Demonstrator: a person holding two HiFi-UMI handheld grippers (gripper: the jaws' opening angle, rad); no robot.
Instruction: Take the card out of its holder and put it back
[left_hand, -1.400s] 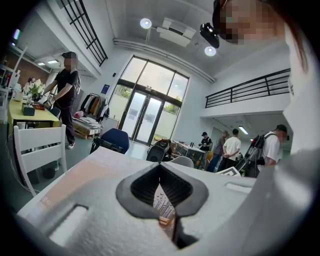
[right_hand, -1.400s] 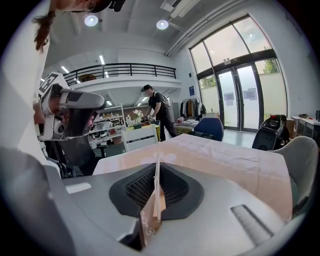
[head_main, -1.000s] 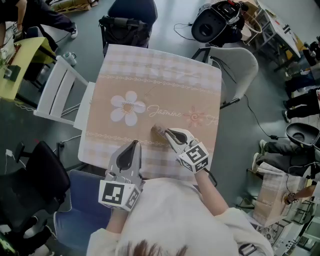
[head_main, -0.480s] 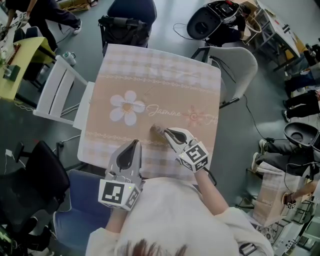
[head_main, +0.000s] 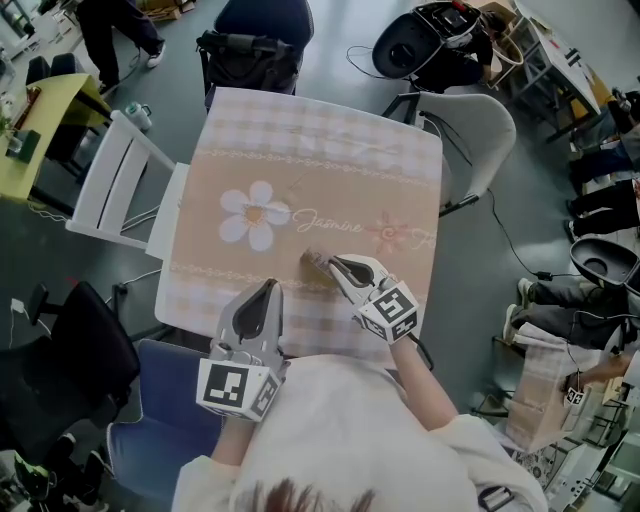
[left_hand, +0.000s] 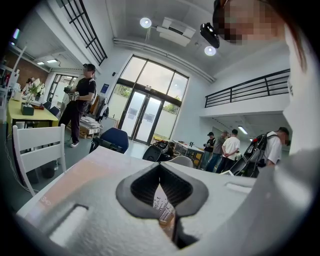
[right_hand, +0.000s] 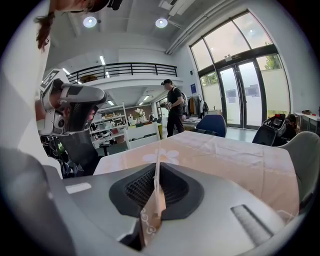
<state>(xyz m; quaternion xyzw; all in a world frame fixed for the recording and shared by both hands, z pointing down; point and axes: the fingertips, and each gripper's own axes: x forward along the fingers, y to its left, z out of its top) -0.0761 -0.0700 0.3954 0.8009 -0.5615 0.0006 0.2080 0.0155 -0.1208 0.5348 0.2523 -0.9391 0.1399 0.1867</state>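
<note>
My right gripper (head_main: 333, 262) rests over the near middle of the table (head_main: 320, 150), shut on a thin brown card holder (head_main: 314, 262). In the right gripper view the holder (right_hand: 152, 212) stands edge-on between the shut jaws of that gripper (right_hand: 157, 165). My left gripper (head_main: 268, 287) hovers at the table's near edge, a little left of the right one. In the left gripper view a pale printed card (left_hand: 162, 209) sits between the closed jaws of the left gripper (left_hand: 160, 166). The card does not show in the head view.
The table carries a beige checked cloth with a white flower print (head_main: 255, 215). A white chair (head_main: 115, 180) stands at the left, a grey chair (head_main: 470, 130) at the far right, a dark blue chair (head_main: 262, 30) at the far end. People stand farther off.
Both grippers stay where they were. A person at the far left of the room has walked on.
</note>
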